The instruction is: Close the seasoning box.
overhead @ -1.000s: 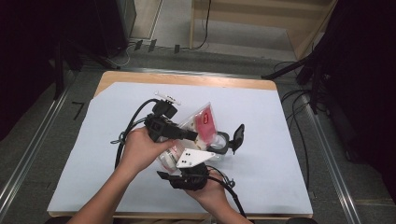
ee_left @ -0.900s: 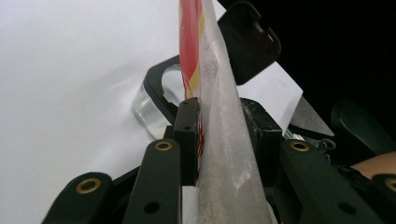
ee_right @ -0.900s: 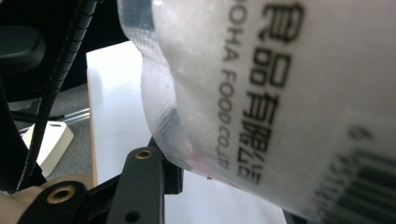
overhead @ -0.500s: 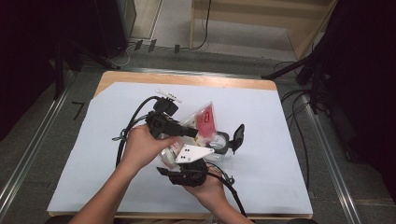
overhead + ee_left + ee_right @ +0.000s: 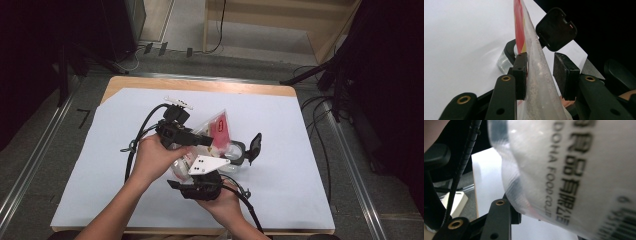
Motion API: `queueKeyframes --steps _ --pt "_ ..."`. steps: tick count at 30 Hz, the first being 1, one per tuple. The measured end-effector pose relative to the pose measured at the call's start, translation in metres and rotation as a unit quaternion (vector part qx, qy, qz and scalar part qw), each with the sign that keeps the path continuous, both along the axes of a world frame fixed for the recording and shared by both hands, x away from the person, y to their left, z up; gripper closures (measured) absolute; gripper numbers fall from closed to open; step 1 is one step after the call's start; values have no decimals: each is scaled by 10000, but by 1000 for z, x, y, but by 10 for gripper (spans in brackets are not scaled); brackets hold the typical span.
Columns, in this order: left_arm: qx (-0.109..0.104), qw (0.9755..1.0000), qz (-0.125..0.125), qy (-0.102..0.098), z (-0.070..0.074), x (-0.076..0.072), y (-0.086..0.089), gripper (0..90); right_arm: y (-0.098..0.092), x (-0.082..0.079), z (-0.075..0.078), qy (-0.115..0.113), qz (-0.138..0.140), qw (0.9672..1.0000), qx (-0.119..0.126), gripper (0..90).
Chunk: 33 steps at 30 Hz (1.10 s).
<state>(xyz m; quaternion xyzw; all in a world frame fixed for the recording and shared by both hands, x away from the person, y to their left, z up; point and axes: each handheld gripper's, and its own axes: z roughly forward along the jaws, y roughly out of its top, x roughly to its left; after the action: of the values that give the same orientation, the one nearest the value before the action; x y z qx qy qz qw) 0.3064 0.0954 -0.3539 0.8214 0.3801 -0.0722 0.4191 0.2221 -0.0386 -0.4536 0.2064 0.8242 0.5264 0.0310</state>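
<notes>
Plastic, thin and crinkled, makes up the pouch (image 5: 216,134) held near the middle of the high view: a clear, frosted bag with a red and yellow printed panel and, in the right gripper view, black lettering and a barcode on white (image 5: 579,170). It stands on edge above the white sheet (image 5: 300,130) that covers the wooden table (image 5: 200,84).

In the left gripper view the pouch (image 5: 534,75) rises from the bottom centre between the matte black jaws of the left gripper (image 5: 539,75). The left pad lies against the film; the right pad, rough and square, stands clear of it, so the jaws are spread and have just been opening.

The right gripper (image 5: 202,187) sits lower in the high view, under a grey three-cornered plate. In its own view the pouch covers the upper right; whether its jaws press the film I cannot tell.

Right of the pouch sits a small clear container (image 5: 235,152) with a hinged black square lid (image 5: 255,146) standing open.
</notes>
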Motion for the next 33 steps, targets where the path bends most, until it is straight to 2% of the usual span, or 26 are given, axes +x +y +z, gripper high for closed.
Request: queueKeyframes --steps 1,5,7,10,16,20,25,26,31,33 --pt "42 10000 -26 4 1 0 0 650 0 0 0 -39 8 10000 -12 627" --pt "-24 10000 -18 -16 2 -1 0 639 0 -1 2 -69 20 10000 -25 638" --pt "-13 10000 -2 -32 3 -1 -1 612 0 -1 3 -6 -7 10000 -15 642" --pt "-96 9999 21 -61 4 -1 -1 571 -3 4 4 290 -171 9993 165 653" --pt "-30 10000 47 -45 5 -2 -1 569 -4 4 6 323 -222 9990 197 653" --pt "3 10000 27 -34 8 -3 0 605 -4 3 7 337 -239 9989 214 653" --pt "107 9999 6 1 11 -4 1 738 -2 1 9 224 -209 9994 166 645" --pt "171 9998 25 -38 12 -5 0 757 -1 0 10 195 -159 9996 150 639" --pt "196 9997 21 -132 12 -6 -1 785 0 -1 9 138 -124 9998 121 632" --pt "329 9993 -39 -195 12 -6 -3 802 1 0 8 129 -90 9999 61 631"
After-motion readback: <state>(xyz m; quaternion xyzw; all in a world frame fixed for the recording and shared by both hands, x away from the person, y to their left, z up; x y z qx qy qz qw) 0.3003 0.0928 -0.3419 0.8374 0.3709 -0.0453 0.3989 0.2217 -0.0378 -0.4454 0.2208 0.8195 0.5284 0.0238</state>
